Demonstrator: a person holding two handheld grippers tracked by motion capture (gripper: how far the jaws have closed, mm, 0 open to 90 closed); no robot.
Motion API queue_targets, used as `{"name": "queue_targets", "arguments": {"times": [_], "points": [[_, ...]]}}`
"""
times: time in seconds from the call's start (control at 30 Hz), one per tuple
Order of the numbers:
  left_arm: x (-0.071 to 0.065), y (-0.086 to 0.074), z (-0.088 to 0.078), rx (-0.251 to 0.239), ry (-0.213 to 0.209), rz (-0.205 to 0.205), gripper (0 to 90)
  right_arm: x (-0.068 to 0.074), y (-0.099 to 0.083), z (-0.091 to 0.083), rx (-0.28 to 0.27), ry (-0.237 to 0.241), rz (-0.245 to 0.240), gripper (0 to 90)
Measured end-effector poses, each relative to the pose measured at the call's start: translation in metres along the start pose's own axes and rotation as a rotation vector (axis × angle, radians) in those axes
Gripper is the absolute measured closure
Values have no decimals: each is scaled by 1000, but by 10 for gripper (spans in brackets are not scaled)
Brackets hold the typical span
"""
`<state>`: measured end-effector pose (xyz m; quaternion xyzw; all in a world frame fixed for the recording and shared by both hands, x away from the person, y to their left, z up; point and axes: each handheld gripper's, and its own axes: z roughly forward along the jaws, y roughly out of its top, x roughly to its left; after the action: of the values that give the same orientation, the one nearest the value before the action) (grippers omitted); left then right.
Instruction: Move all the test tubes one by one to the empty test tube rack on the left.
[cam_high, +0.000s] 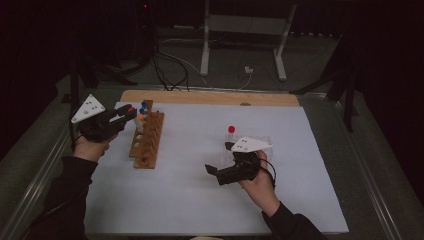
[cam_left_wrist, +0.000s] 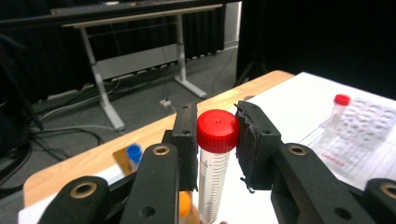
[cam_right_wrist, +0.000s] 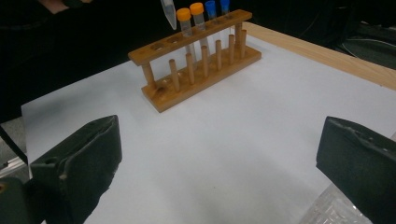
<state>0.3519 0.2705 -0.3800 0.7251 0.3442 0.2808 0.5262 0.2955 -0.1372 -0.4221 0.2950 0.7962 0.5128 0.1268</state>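
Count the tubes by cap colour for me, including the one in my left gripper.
Red-capped tubes: 2, one held in the left gripper, one standing by the clear tray
Orange-capped tubes: 2, in the wooden rack
Blue-capped tubes: 2, in the same rack
Total: 6

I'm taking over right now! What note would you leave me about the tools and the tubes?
Left tool: shut on a red-capped tube, held above the wooden rack.
Right tool: open, nothing between its pads, low over the white sheet.
Things: rack holds two orange-capped tubes and two blue-capped tubes; another red-capped tube stands by the clear plastic tray.
Done: four tubes racked.
Left: probably seat the held tube in a free hole, then fetch the other red one.
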Motion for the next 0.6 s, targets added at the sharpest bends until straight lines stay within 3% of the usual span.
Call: {"name": "queue_targets", "arguments": {"times": [0.23,0.6], "points": [[8,-26,9,34,16,-42,716,-3,-2,-2,3,-6,3,2],[3,-62,19,126,10,-33,714,-9,-6,-8,0,-14,15,2]]}}
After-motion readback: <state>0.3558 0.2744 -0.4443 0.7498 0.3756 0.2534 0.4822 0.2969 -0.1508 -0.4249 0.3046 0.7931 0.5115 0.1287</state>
